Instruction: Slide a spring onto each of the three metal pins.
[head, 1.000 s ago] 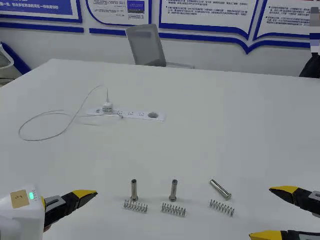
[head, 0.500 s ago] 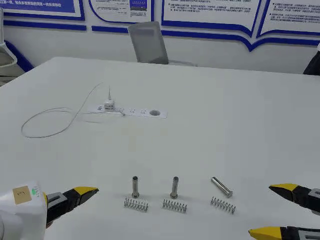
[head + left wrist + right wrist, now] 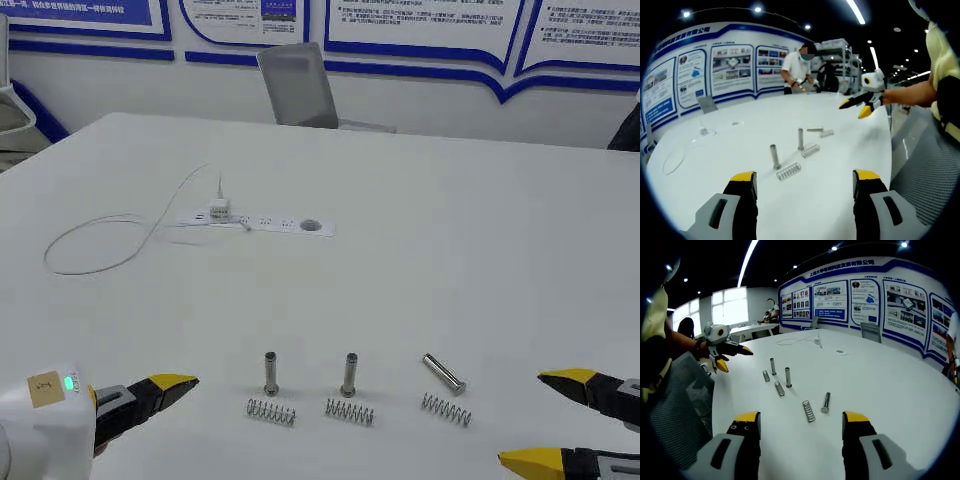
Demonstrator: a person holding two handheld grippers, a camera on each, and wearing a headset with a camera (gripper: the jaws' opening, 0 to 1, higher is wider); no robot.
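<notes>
Left gripper [image 3: 805,176] and right gripper [image 3: 802,416], jaws apart, hover near the white table's [image 3: 420,200] near edge, flanking three springs [image 3: 349,411] lying before three pins [image 3: 349,372]; wide tabletop stretches beyond.

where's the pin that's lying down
In the head view the lying pin is rightmost of the three, just behind a spring, toward the right tool.

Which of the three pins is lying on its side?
The right pin, as the head view shows them: it lies flat. The left pin and the middle pin stand upright.
</notes>
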